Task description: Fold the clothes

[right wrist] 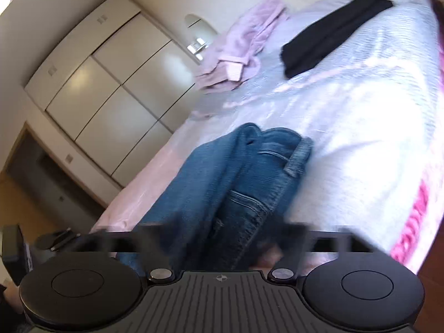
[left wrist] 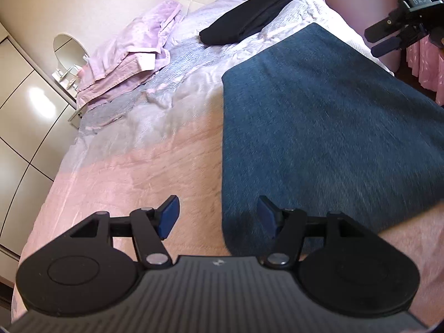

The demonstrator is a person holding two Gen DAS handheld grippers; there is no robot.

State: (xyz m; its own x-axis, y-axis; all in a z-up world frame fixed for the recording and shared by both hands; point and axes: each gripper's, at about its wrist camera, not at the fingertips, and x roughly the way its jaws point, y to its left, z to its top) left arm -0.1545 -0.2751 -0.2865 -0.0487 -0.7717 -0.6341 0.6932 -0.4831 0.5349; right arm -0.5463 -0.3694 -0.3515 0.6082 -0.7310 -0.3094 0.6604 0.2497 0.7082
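Blue jeans point(left wrist: 327, 127) lie on the pink bedspread point(left wrist: 144, 163), flat in the left wrist view. My left gripper point(left wrist: 217, 217) is open and empty, just above the jeans' near left edge. My right gripper point(left wrist: 384, 41) shows at the top right of the left wrist view with its jaws slightly apart. In the right wrist view the jeans point(right wrist: 222, 183) are bunched right in front of my right gripper point(right wrist: 222, 238), whose fingers are blurred and hidden. Whether it grips the denim I cannot tell.
A folded black garment point(left wrist: 249, 16) lies at the far end of the bed. A crumpled lilac cloth point(left wrist: 133, 55) lies at the far left. A white wardrobe point(right wrist: 105, 88) stands left of the bed. A pale laundry bin point(left wrist: 360, 2) stands beyond the bed's far right corner.
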